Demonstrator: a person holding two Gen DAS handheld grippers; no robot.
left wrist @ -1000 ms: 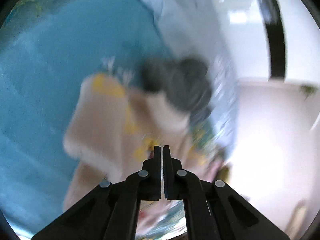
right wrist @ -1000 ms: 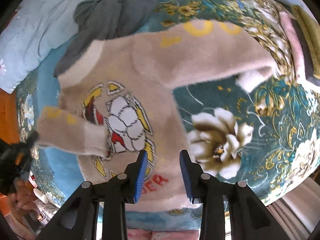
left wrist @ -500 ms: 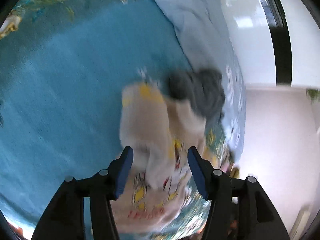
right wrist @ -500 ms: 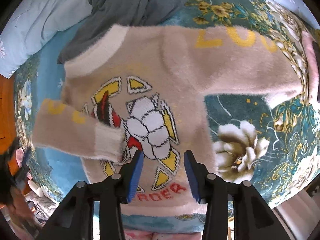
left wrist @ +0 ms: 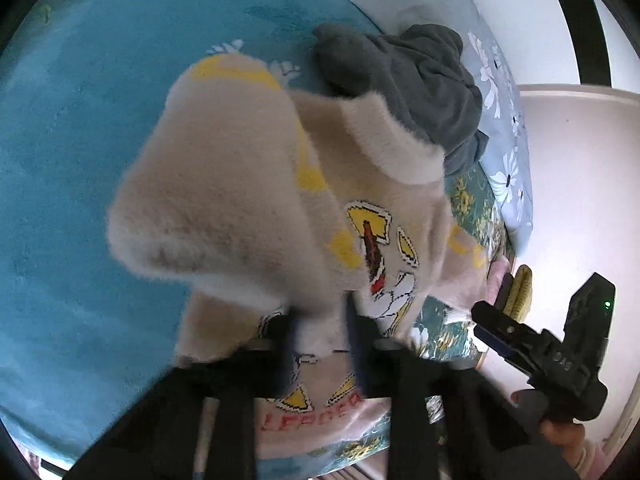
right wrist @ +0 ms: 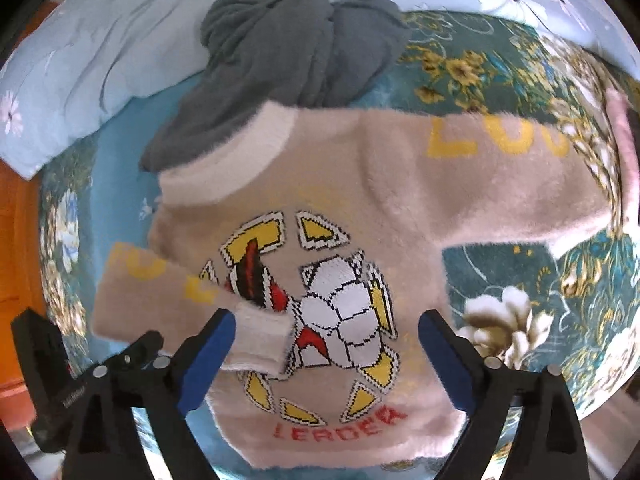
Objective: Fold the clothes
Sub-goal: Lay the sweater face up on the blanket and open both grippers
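A fuzzy beige sweater (right wrist: 360,208) with a yellow, white and red chest graphic lies face up on the bed. One sleeve (right wrist: 168,304) is folded across the chest; the other sleeve (right wrist: 500,184) stretches out to the right. My right gripper (right wrist: 326,336) is open wide and empty above the lower chest. My left gripper (left wrist: 320,336) is blurred, with its jaws apart, right at the folded sleeve's cuff (left wrist: 224,248); it also shows in the right wrist view (right wrist: 132,356) at the lower left. The sweater fills the left wrist view (left wrist: 360,240).
A crumpled grey garment (right wrist: 296,52) lies just beyond the sweater's collar. A pale blue floral pillow or duvet (right wrist: 100,60) runs along the far edge. The bedspread (right wrist: 520,320) is teal with flowers. The right gripper appears in the left wrist view (left wrist: 540,344).
My left gripper opened, let the sleeve lie across the chest and now sits close at the cuff. My right gripper opened wider and moved closer over the sweater.
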